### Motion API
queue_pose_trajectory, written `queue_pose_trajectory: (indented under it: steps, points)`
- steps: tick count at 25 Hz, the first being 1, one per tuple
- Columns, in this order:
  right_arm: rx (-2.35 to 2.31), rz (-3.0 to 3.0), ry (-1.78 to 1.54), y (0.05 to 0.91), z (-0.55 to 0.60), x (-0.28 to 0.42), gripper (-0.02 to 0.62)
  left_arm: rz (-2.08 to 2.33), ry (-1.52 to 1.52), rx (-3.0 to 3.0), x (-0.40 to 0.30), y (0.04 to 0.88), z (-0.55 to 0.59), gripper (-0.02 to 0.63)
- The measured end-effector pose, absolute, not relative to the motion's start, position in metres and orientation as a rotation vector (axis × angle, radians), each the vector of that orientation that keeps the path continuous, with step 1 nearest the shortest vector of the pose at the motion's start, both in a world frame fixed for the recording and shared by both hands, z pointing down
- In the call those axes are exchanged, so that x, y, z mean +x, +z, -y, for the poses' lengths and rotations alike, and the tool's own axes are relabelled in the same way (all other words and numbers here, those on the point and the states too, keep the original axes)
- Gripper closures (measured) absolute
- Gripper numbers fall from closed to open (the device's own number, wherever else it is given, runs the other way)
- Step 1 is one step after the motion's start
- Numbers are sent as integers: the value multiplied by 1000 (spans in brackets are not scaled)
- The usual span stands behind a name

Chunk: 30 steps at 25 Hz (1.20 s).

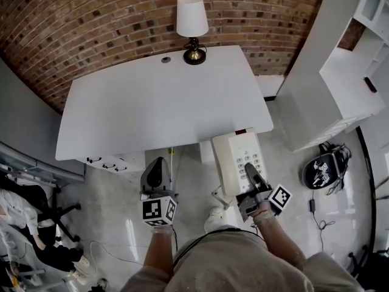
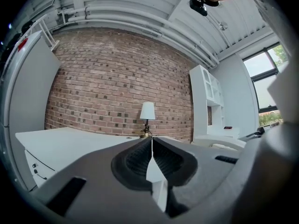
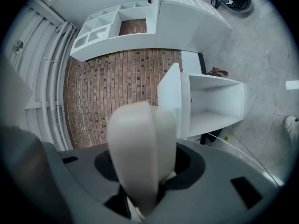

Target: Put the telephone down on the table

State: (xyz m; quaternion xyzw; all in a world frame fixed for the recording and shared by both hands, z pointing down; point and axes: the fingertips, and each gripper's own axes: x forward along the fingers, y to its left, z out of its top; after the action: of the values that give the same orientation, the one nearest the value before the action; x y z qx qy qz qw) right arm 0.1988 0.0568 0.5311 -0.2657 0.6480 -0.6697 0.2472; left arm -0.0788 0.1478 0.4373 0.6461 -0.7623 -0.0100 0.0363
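A cream push-button telephone hangs above the floor just in front of the white table's near right corner. My right gripper is shut on the telephone's near end, one jaw lying across the keypad. In the right gripper view the telephone's rounded edge fills the space between the jaws. My left gripper is level to the left, below the table's front edge. It is shut with nothing in it. Its jaws meet in a thin line and face the table.
A lamp with a white shade stands at the table's far edge, against the brick wall. A drawer unit sits under the table's left side. A white shelf unit stands to the right, with a bag on the floor. An office chair is at far left.
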Motion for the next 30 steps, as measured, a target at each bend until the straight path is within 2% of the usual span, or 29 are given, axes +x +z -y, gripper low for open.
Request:
queue_pose_trajectory:
  steps: [30]
  points:
    - [-916, -1687, -1813, 562, 76, 109, 408, 2089, 17, 2183, -140, 462, 49, 598]
